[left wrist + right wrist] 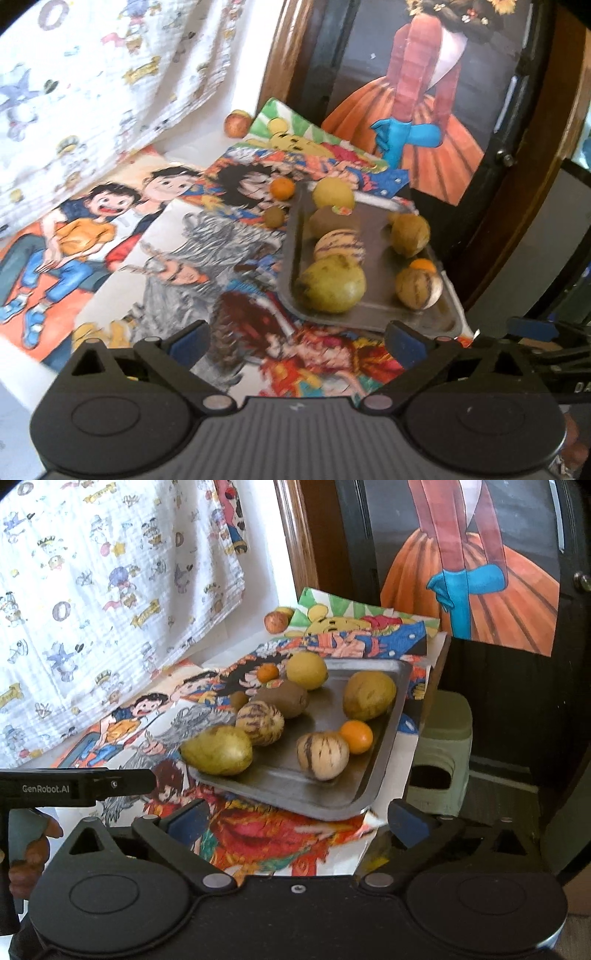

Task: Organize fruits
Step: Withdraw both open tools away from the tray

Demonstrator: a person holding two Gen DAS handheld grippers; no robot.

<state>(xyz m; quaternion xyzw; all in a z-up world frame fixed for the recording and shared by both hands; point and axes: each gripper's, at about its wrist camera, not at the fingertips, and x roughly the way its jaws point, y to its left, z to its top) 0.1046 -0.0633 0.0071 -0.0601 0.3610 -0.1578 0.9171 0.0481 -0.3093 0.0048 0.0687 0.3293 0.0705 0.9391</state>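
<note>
- Seven fruits sit on the dull grey rectangular metal tray (373, 779), which lies on the table covered with bright cartoon drawings (258, 834), its near right corner past the paper's edge.
- Largest is the oblong yellow-green mango-like fruit (217, 750) with a smooth skin, at the tray's near left edge.
- Next, the oval olive-yellow fruit (368, 695) stands alone toward the far right side.
- Two cream melon-like fruits with dark purple stripes: one (260, 723) touches the mango-like fruit, the other (322, 755) sits near the middle front.
- At the far left corner rests the round pale yellow fruit (307, 670); just in front of it lies the brown fuzzy kiwi (286, 698).
- Beside the front striped fruit, touching it, is the small glossy orange citrus (356, 736).
- Off the tray, on the drawings by its left edge: a small orange tangerine (267, 672) and a small brownish-green fruit (239, 699).
- Farther back near the wall lies a reddish round fruit (276, 621).
- Both claws hover before the tray with blue-padded fingers spread wide, nothing between them: the left gripper (295, 345) and the right gripper (295, 823).
</note>
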